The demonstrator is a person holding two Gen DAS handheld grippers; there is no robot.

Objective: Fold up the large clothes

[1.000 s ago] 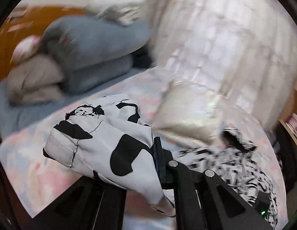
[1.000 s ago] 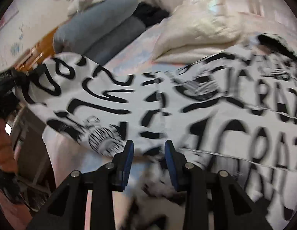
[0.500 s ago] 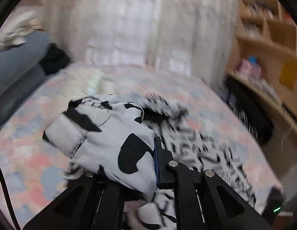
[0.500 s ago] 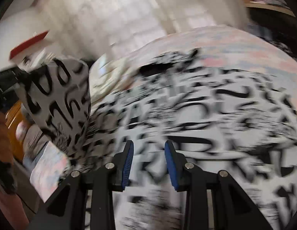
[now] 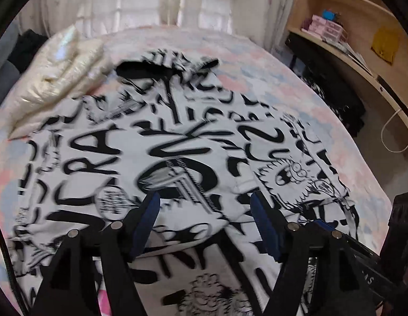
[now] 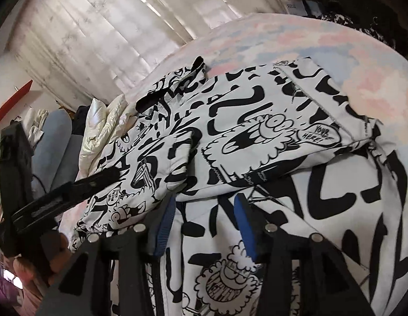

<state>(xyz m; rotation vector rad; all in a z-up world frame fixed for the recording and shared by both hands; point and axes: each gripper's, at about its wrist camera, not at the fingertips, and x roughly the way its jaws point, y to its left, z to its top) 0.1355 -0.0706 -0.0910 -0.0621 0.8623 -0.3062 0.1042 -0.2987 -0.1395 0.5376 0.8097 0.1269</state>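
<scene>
Garment (image 5: 177, 142): black-and-white graffiti-print, folded over itself on pastel bedspread (image 5: 270, 60) | left gripper (image 5: 204, 208): jaws opening, nothing gripped, above cloth | right gripper (image 6: 204, 205): jaws opening, nothing gripped, above fold edge.

The black-and-white printed garment (image 5: 177, 158) covered the middle of the bed (image 5: 256, 60), folded layers heaped at centre. Bare pastel sheet lay open along the upper right of the left wrist view. A cream pillow (image 5: 59, 73) blocked the upper left, touching the cloth. Shelving (image 5: 349, 39) closed off the right edge. In the right wrist view, the left gripper (image 6: 72, 192) crossed the left side, above the cloth.
</scene>
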